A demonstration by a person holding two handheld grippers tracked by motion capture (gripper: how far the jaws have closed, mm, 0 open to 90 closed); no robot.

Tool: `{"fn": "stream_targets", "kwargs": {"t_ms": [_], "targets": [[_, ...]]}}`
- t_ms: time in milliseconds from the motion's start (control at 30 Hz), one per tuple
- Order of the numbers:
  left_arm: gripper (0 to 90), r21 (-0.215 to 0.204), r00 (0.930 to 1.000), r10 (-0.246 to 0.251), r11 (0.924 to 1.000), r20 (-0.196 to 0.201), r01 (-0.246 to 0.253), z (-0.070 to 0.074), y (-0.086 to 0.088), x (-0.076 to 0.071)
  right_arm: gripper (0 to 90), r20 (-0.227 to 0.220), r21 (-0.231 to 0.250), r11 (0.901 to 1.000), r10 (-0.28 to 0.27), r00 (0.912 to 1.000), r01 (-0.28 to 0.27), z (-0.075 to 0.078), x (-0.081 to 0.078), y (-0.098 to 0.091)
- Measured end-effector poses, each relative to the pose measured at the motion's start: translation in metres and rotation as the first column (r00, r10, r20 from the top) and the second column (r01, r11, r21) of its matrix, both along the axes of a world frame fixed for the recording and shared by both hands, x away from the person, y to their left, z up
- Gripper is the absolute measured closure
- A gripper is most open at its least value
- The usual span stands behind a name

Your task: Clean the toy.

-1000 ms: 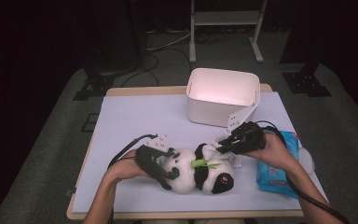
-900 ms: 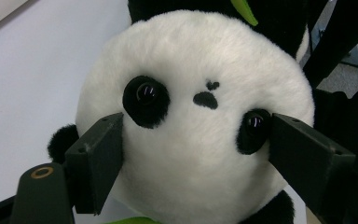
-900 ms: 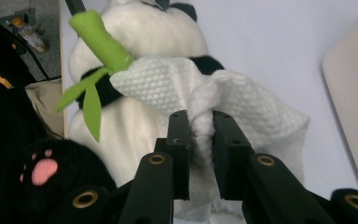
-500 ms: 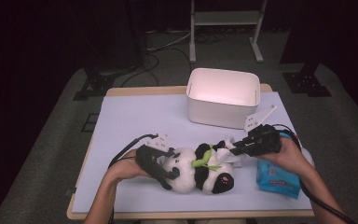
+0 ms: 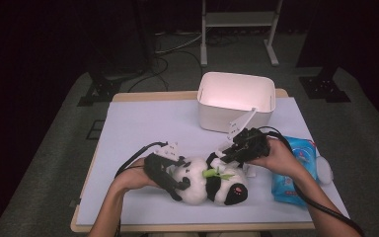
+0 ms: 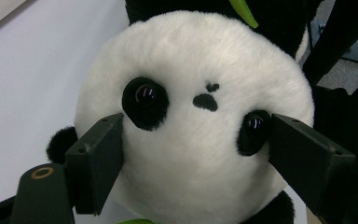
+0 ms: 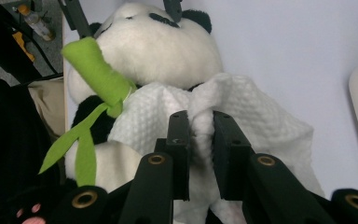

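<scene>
Panda plush held at the head and wiped at the body with a white wipe.

Left gripper: jaws are spread wide and pressed against both sides of the panda's white head, one pad beside each black eye patch, as seen in the left gripper view. Right gripper: jaws are nearly pressed together, pinching a bunched fold of the white wipe, which rests against the panda's body just below the head. A green felt bamboo sprig lies across the panda's chest, beside the wipe. The panda lies on the desk near its front edge. Behind it stands a white bin; a blue wipe packet lies to the right.
</scene>
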State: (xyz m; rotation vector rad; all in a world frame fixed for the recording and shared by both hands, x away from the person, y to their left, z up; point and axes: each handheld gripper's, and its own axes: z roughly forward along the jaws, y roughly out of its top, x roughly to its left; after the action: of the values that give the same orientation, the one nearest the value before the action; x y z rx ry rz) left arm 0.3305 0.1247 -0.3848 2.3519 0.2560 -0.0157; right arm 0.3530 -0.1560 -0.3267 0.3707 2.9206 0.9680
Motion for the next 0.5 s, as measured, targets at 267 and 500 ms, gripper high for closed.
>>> {"fn": "stream_targets", "kwargs": {"t_ms": [267, 500], "targets": [[19.6, -0.005, 1.0, 0.009, 1.0, 0.002, -0.009, -0.001, 0.0, 0.0, 77.3, -0.018, 0.014, 0.9995, -0.029, 0.9994, 0.029, -0.01, 0.002, -0.003], [19.6, -0.011, 0.9999, 0.011, 0.9999, -0.007, -0.011, -0.001, 0.001, 0.001, 74.3, -0.018, 0.009, 0.9998, -0.016, 0.9997, 0.016, -0.01, -0.008, -0.013]]}}
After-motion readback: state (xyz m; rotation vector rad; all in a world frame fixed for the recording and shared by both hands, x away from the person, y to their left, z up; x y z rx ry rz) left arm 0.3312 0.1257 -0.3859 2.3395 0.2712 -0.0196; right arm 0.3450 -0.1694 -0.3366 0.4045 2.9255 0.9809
